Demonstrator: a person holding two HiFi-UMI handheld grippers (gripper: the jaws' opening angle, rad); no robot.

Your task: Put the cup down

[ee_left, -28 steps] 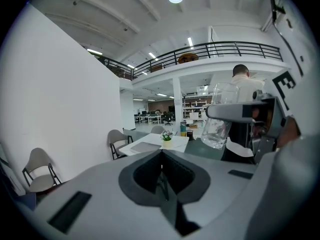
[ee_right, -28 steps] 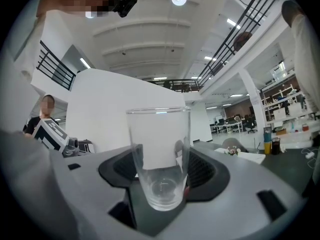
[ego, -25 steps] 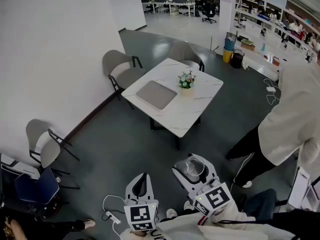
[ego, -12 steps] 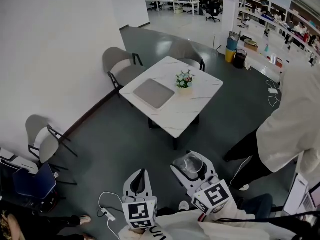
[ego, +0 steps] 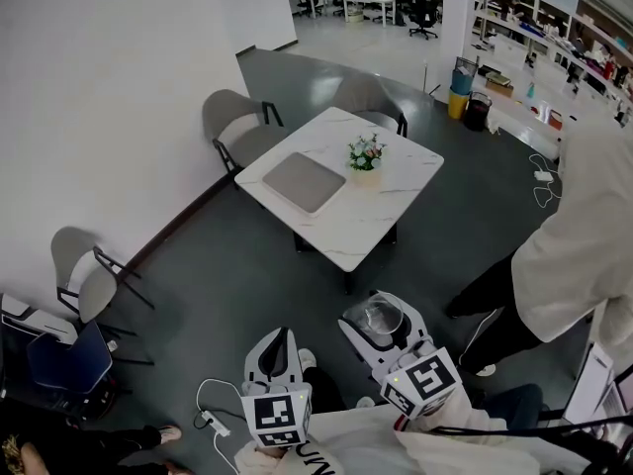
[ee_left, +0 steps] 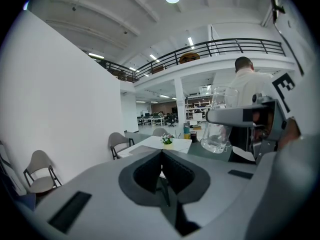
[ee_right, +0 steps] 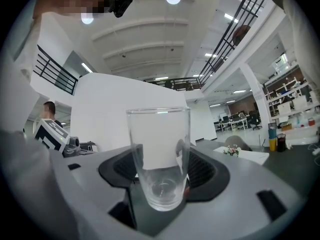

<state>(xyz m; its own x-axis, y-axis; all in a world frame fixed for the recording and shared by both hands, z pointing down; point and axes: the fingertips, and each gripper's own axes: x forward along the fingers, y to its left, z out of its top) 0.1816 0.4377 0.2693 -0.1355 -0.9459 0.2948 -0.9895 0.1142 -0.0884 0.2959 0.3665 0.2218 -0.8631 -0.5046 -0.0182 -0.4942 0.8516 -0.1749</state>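
**Cup in tongs, desk well ahead**

Clear glass cup [ee_right: 159, 161] stands upright btwn right tongs [ego: 379, 315], pinched low so it rides level. Left tongs [ee_left: 162, 159] pressed together, empty, just beside. White marble desk [ego: 396, 201] well ahead, prob. the drop spot.

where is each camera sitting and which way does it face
Head view: on the person's head, looking steeply down at the table; left hand-held gripper and right hand-held gripper at the bottom.
Left gripper view: rides the left one, looking along its shut jaws toward the table; the right one shows alongside.
Right gripper view: rides the right one, looking along jaws clamped on the cup.
All three show the table and cup.
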